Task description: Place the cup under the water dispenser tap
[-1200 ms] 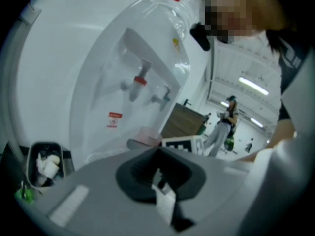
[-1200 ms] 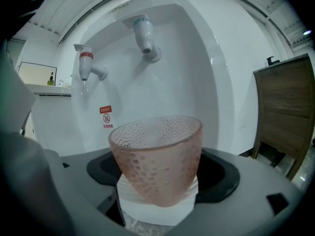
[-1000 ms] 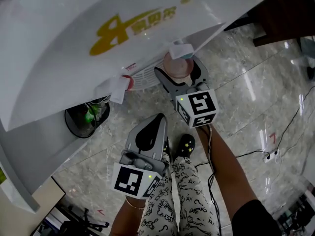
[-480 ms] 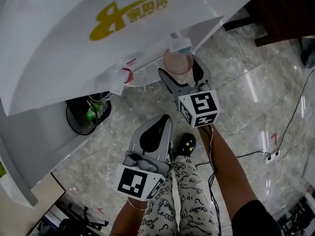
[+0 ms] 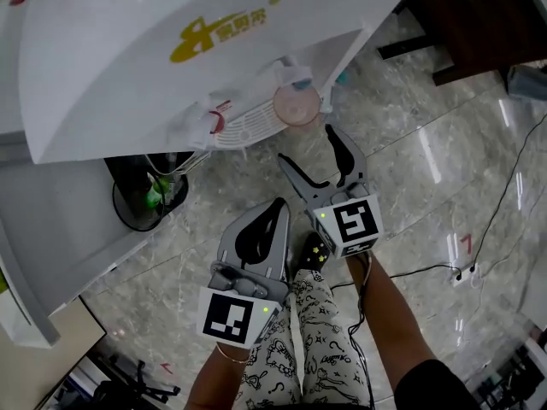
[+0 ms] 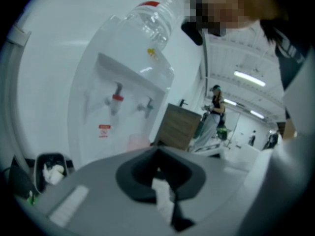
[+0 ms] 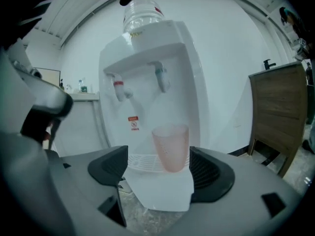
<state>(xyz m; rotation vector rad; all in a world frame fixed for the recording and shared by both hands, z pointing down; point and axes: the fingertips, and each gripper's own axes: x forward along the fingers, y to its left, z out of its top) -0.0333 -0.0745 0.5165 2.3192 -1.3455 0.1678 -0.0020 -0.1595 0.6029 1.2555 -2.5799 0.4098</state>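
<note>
A translucent pink cup (image 5: 296,105) stands upright on the white drip tray (image 5: 248,126) of the white water dispenser (image 5: 171,49), under its blue tap (image 5: 301,79). In the right gripper view the cup (image 7: 171,146) is straight ahead below the blue tap (image 7: 161,77), with the red tap (image 7: 119,86) to the left. My right gripper (image 5: 309,146) is open and empty, a short way back from the cup and not touching it. Lower down, my left gripper (image 5: 256,229) is shut and holds nothing; its own view shows the dispenser (image 6: 123,102) in the distance.
A black waste bin (image 5: 145,196) with rubbish sits on the floor left of the dispenser. A wooden cabinet (image 7: 275,112) stands to the right. Cables (image 5: 479,254) and a power strip lie on the marble floor. The person's patterned trouser legs (image 5: 316,340) are below the grippers.
The right gripper, earlier around the cup at the tray, has opened and drawn back toward me. The cup stays on the drip tray. The left gripper has barely moved.
</note>
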